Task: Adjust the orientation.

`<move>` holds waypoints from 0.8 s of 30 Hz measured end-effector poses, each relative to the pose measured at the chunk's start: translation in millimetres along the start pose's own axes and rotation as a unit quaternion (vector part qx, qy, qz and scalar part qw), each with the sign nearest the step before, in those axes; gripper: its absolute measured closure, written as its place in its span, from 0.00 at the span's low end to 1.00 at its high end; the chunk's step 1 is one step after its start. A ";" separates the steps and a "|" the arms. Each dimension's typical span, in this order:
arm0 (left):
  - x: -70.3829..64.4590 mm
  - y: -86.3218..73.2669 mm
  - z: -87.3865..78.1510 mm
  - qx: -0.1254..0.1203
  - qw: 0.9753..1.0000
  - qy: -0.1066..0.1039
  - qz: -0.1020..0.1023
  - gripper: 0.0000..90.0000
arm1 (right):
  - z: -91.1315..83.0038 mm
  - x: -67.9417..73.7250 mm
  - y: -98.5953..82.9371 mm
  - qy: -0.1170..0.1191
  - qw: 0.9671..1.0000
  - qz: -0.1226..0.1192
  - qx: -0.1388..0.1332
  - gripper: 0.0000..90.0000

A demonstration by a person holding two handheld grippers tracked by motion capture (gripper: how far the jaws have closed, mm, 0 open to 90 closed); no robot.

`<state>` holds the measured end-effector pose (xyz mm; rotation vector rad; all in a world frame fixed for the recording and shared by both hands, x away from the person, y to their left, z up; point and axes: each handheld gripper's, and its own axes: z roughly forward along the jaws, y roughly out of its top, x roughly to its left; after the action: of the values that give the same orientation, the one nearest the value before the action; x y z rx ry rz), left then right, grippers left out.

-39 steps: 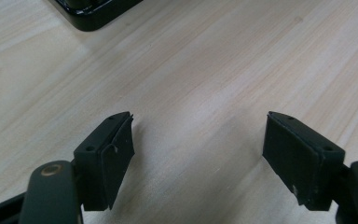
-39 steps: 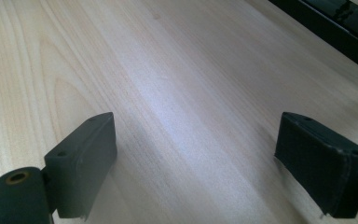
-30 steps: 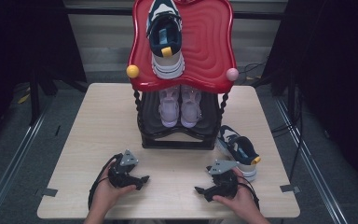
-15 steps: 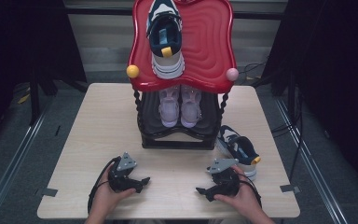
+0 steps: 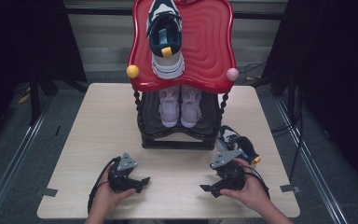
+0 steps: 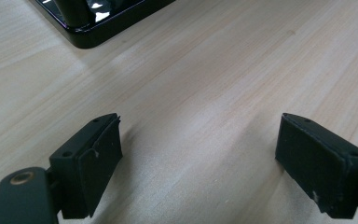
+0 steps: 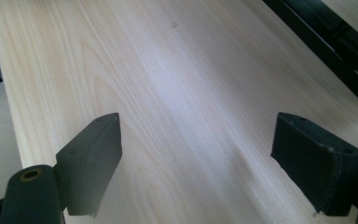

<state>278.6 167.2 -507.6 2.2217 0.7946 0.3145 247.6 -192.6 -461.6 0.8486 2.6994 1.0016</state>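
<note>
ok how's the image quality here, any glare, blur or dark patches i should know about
High view: sharp on the table, surroundings fall to near black, soft sheen on the red shelf top. Left gripper view: wood grain crisp, glare streaks on the black rack base, the left hand-held gripper casts soft shadows. Right gripper view: pale washed-out band down the wood, the right hand-held gripper slightly blurred at its near jaw.

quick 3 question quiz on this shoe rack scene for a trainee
1. True or false: the left gripper is shut on a shoe.
2. Which shoe lies nearest the right gripper? A) the navy shoe on the table B) the pale pair on the lower shelf C) the shoe on the red top
3. What does the right gripper hold?

Key: 1 false; 2 A; 3 nothing, its jaws stand open over the table.
</note>
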 end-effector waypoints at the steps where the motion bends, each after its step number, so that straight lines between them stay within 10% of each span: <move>1: 0.0 0.0 0.0 0.000 1.000 0.000 0.000 0.15 | -1.8 -0.4 1.6 0.004 1.000 -0.001 -0.001 0.17; 24: 0.2 0.0 0.0 0.000 1.000 -0.001 0.000 0.15 | -54.1 -19.7 15.7 -0.023 1.000 0.002 -0.015 0.20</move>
<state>278.7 167.3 -507.6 2.2223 0.7939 0.3122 254.3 -223.9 -411.3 0.8608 2.6380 1.0091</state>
